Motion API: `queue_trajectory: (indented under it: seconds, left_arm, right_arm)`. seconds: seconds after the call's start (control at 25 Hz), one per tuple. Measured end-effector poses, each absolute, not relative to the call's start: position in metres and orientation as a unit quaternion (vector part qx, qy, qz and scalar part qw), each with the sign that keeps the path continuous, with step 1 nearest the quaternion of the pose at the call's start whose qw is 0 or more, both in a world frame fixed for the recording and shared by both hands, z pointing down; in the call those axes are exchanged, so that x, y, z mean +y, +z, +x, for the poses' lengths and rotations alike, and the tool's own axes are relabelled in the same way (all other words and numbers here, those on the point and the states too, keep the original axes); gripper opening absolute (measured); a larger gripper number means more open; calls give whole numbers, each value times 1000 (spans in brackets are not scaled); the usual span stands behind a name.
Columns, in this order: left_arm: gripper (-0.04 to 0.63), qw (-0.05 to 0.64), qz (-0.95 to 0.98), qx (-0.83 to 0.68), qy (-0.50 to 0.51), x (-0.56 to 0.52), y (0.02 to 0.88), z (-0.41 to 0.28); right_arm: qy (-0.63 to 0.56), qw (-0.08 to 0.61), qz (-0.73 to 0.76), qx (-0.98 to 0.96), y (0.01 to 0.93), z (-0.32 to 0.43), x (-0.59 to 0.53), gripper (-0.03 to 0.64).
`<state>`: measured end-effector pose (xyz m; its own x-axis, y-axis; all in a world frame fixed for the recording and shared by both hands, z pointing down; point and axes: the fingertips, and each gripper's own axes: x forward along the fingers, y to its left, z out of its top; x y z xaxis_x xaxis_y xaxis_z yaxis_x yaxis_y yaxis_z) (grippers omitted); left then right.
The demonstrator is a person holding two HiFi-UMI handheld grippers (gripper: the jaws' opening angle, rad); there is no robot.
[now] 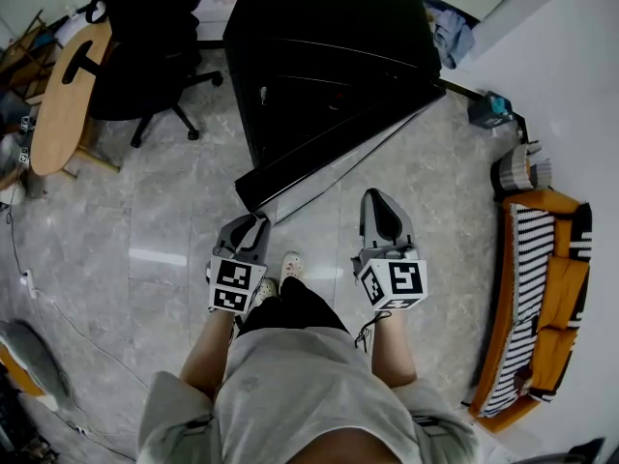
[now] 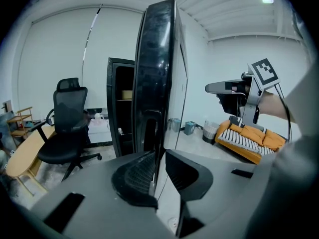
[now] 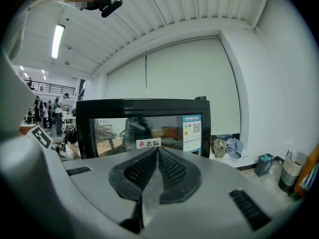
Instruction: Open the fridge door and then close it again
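Observation:
The black fridge (image 1: 329, 56) stands ahead with its glass door (image 1: 338, 148) swung out toward me. My left gripper (image 1: 253, 225) is at the door's free edge. In the left gripper view the door (image 2: 157, 59) runs edge-on between the jaws of my left gripper (image 2: 159, 178), and both pads lie against it. The open cabinet (image 2: 119, 108) shows behind. My right gripper (image 1: 380, 211) hovers just right of the door, holding nothing. In the right gripper view it (image 3: 157, 156) is shut, pads touching, and faces the door's glass front (image 3: 149, 128) with its stickers.
A black office chair (image 1: 145, 56) and a wooden table (image 1: 63, 95) stand to the left of the fridge. An orange striped sofa (image 1: 542, 298) lines the right wall, with a bin (image 1: 517, 167) and a teal box (image 1: 488, 109) beyond it. My shoes are below the door.

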<state>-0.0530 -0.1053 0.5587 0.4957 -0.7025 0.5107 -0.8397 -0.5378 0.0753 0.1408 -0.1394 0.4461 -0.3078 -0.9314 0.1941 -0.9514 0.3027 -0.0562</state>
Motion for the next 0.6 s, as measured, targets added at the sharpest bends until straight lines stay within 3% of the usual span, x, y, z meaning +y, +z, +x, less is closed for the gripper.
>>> queue_trajectory:
  seconds: [0.6]
  left_arm:
    - [86, 165, 834, -478, 220, -144, 558, -73]
  right_arm:
    - [85, 60, 581, -807, 447, 145, -149, 25]
